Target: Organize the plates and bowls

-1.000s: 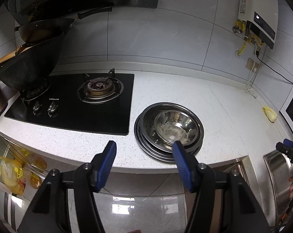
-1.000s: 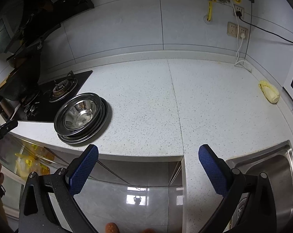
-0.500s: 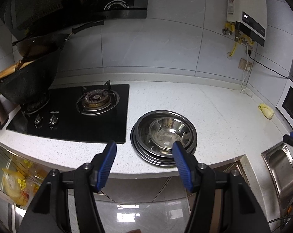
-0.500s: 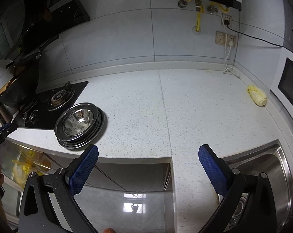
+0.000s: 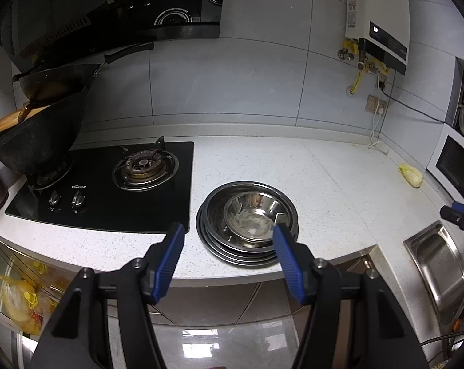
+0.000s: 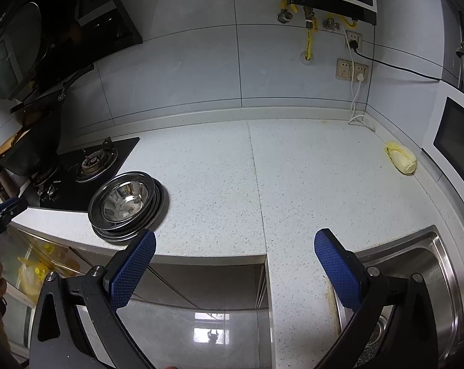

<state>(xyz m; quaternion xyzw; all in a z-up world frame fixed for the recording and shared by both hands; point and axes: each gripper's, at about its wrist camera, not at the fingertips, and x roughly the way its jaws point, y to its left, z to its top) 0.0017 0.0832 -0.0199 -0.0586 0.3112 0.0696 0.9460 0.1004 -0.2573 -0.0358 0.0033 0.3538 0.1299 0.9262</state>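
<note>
A stack of steel plates with a steel bowl nested on top sits near the counter's front edge, right of the stove. The same stack of plates and bowl appear at the left of the right wrist view. My left gripper hangs open in front of and above the stack, nothing between its blue pads. My right gripper is open too, held over the counter edge beside the sink, well right of the stack.
A black gas stove with a dark wok lies left of the stack. A steel sink is at the right. A yellow-white cabbage piece lies near the microwave. Wall sockets and cables are at the back.
Both grippers have drawn back and risen from the counter, so the stack looks smaller and more wall shows. Both stay open and empty.
</note>
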